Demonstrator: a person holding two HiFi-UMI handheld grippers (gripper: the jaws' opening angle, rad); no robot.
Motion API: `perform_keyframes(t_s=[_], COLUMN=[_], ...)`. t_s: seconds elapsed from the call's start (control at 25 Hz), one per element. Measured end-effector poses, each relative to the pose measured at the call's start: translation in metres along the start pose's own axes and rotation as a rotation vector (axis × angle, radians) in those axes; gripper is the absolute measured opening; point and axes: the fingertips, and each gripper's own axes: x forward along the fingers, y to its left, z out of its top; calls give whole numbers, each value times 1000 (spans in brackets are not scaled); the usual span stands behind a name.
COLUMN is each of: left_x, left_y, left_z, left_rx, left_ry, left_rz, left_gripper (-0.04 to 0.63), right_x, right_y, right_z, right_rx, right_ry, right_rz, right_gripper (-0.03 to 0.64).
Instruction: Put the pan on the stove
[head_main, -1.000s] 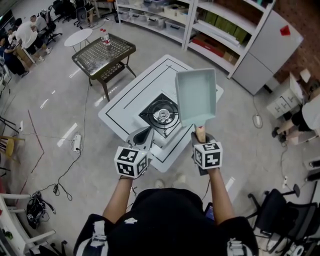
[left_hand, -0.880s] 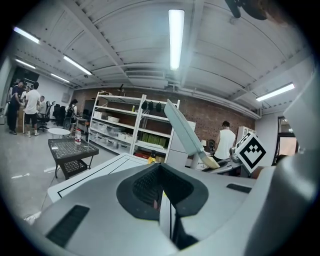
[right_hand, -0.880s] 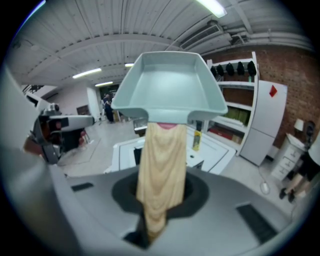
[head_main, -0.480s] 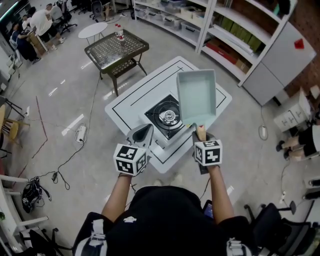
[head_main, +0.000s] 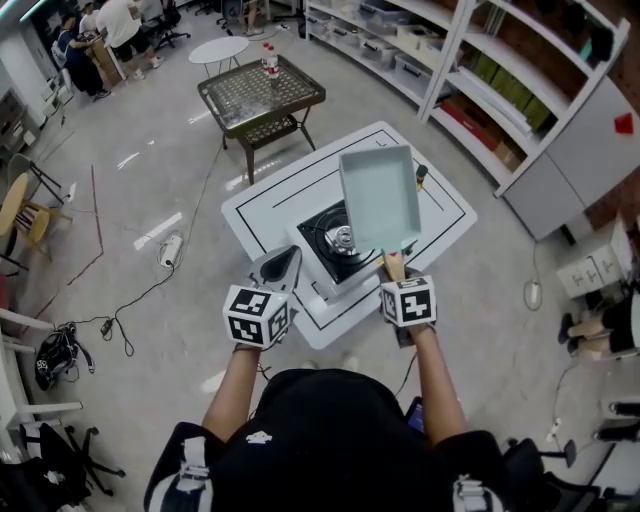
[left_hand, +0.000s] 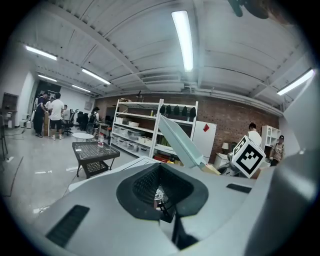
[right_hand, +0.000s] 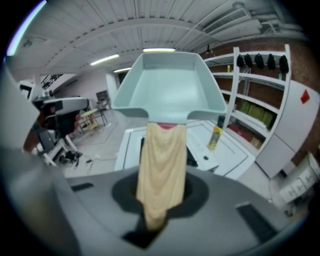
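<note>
Head view: left gripper (head_main: 283, 266) hovers at the table's (head_main: 262, 205) near edge, jaws together and empty. The stove (head_main: 335, 240) sits mid-table, bare. The right gripper (head_main: 395, 270) clamps the pan (head_main: 380, 195) by its handle, raised beside the stove's right; setting it down remains. A bottle (head_main: 421, 177) by the far right edge seems clear.

Glossy grey floor (head_main: 130, 200), power strip (head_main: 171, 250) lying on it. White shelving (head_main: 520, 90) against brick wall (left_hand: 235, 120). Dark mesh-top side table (head_main: 262, 95), round white table (head_main: 220, 48) beyond. Fluorescent tubes (left_hand: 184, 40) overhead.
</note>
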Motion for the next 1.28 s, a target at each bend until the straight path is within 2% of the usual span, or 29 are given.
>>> perform_keyframes(t_s=[0.44, 0.56, 0.8, 1.04, 1.28], left_x=[1, 2, 5, -2, -5], left_y=[0, -1, -2, -4, -2], left_z=[1, -1, -12, -20, -29], left_rx=[-3, -3, -20, -44, -57], left_ry=[-1, 4, 23, 31, 40], left_rz=[101, 120, 164, 213, 240], left_gripper=[26, 26, 26, 26, 26], right_x=[34, 45, 63, 76, 89], right_y=[-5, -6, -9, -11, -7], right_z=[-19, -16, -45, -51, -74], right_rx=[-113, -149, -157, -192, -195], right_ry=[152, 151, 251, 280, 366], right_rz=[84, 96, 133, 161, 191], right_gripper=[63, 63, 63, 63, 63])
